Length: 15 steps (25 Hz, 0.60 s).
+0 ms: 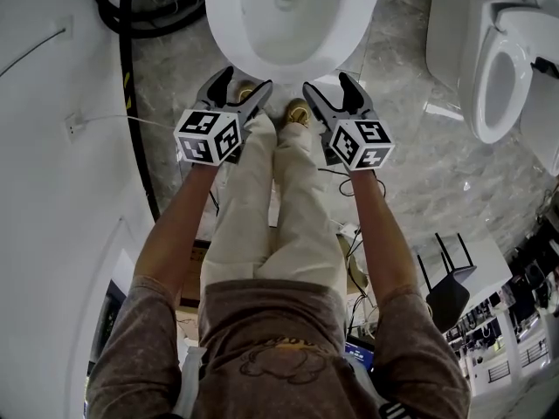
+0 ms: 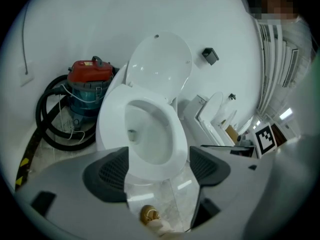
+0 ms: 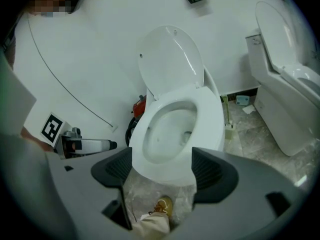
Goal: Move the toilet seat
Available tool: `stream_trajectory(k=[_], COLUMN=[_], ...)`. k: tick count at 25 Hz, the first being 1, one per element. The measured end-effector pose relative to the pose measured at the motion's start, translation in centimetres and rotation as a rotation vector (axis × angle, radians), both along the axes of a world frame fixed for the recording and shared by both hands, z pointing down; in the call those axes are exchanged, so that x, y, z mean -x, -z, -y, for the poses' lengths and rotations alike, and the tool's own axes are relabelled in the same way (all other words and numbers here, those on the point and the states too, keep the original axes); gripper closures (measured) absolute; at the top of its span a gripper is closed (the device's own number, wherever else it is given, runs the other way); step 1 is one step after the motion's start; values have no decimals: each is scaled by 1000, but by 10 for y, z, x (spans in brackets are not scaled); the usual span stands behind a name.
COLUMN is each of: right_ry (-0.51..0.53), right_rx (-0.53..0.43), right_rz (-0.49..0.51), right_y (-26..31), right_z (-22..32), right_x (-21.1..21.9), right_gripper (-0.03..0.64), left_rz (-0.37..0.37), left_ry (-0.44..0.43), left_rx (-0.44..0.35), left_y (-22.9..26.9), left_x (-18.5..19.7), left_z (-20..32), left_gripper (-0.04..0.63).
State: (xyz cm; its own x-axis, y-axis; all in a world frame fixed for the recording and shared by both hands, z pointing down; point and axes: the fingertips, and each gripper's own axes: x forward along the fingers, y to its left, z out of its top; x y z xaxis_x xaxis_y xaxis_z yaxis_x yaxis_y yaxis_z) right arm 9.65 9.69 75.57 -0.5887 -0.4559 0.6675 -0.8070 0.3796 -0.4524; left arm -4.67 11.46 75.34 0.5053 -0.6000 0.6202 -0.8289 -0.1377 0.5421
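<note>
Starting nearest, a person's pale trousers [image 1: 279,208] and tan shoes [image 1: 298,112] are seen just in front of the toilet [image 1: 345,37]. The left gripper [image 1: 243,81] and right gripper [image 1: 330,85] are held side by side at the toilet's front edge. Both pairs of jaws are spread wide, and nothing is pinched between them. The toilet seat [image 3: 210,119] is laid flat on the toilet's rim, while the lid [image 3: 170,59] is raised against the wall behind it. A red-topped vacuum cleaner [image 2: 90,91] with a black hose [image 2: 47,129] is set to the toilet's left, and a second toilet [image 1: 507,68] to its right.
</note>
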Motion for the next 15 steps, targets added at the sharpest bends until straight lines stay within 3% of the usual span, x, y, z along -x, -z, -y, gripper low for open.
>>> stream_trajectory(k=[15], right_ry=[-18], right_rx=[164], right_rz=[11], right_y=[-58], right_z=[-22], right_x=[5], right_gripper=[241], left_rz=[11], left_ry=[-86], left_rx=[140], left_y=[-62], left_x=[-7], left_z=[-18], left_gripper=[221])
